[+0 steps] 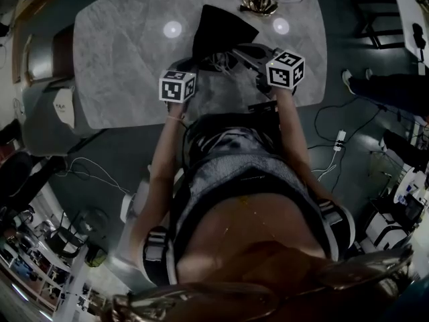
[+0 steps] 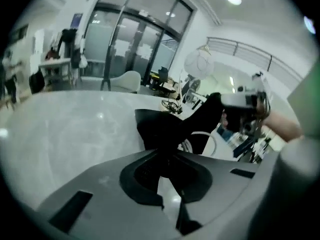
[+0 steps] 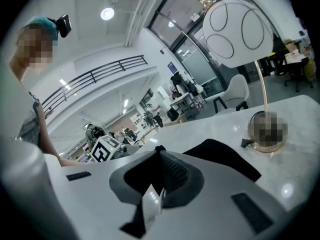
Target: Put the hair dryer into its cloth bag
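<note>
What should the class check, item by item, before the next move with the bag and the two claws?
1. Left claw shut on the bag edge: ok.
2. Right claw shut, with black bag cloth at its tip: ok.
3. Bag resting on the table, not hanging off it: ok.
4. Dryer fully inside the bag: cannot tell; only a white cord shows at the bag's mouth.
5. Gold stand apart from the bag: ok.
</note>
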The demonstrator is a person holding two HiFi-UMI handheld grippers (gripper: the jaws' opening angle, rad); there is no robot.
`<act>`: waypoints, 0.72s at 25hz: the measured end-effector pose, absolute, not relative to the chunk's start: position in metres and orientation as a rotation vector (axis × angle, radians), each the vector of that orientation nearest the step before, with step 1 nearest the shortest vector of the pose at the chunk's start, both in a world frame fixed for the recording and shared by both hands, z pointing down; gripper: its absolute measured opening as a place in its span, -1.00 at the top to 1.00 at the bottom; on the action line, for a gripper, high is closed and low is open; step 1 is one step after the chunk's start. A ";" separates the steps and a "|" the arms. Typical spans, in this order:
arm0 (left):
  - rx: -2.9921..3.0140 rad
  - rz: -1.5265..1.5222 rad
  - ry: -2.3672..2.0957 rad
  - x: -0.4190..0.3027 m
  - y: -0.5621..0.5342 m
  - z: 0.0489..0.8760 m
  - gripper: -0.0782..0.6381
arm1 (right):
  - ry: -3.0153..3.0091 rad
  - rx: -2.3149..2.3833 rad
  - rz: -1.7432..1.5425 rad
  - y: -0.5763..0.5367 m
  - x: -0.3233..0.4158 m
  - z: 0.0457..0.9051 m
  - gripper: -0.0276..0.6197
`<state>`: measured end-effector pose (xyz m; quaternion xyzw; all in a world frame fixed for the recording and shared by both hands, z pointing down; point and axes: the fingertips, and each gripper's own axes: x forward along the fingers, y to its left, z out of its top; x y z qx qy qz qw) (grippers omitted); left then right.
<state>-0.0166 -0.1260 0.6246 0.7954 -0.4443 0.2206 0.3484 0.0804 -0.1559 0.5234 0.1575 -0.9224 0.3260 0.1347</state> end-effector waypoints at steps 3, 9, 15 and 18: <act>1.936 0.312 -0.995 -0.003 -0.127 0.600 0.75 | -2.687 0.549 0.898 -0.168 0.093 0.518 0.69; 1.784 0.050 -0.844 0.018 -0.132 0.578 0.75 | -2.535 0.792 0.630 -0.181 0.130 0.527 0.57; 1.754 -0.028 -0.806 0.029 -0.133 0.566 0.75 | -2.342 0.884 0.576 -0.166 0.168 0.549 0.18; 1.752 -0.044 -0.795 0.035 -0.134 0.563 0.75 | -2.246 0.853 0.670 -0.151 0.172 0.576 0.15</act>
